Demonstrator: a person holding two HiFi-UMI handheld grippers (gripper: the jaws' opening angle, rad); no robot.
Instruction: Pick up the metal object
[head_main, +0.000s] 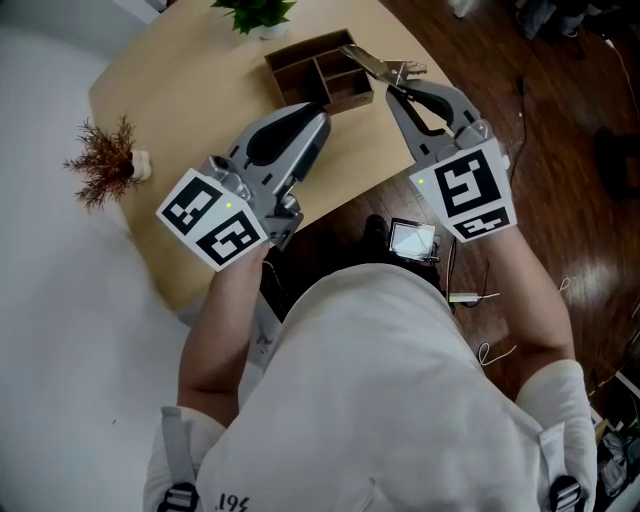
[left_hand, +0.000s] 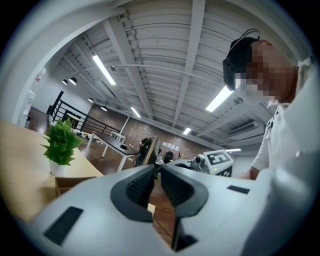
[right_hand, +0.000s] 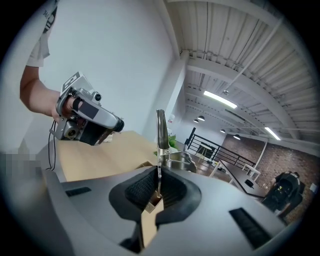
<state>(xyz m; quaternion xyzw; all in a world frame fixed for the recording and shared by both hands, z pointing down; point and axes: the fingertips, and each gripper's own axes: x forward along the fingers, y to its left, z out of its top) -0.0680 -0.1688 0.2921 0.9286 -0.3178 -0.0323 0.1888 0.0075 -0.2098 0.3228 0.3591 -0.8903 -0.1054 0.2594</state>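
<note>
Right tool (head_main: 395, 88) is clamped on the metal object (head_main: 375, 65), which pokes out past the jaws over the right corner of the wooden box (head_main: 318, 72). The grab looks made, so next comes a clean lift clear of the box wall. Left tool (head_main: 318, 115) hovers above the table (head_main: 190, 90), jaws together and empty, with the potted plant (head_main: 258, 14) well behind

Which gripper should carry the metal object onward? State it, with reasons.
Right. The right gripper is shut on the metal object, which sticks up from its jaws. The left gripper is shut with nothing between its jaws.
</note>
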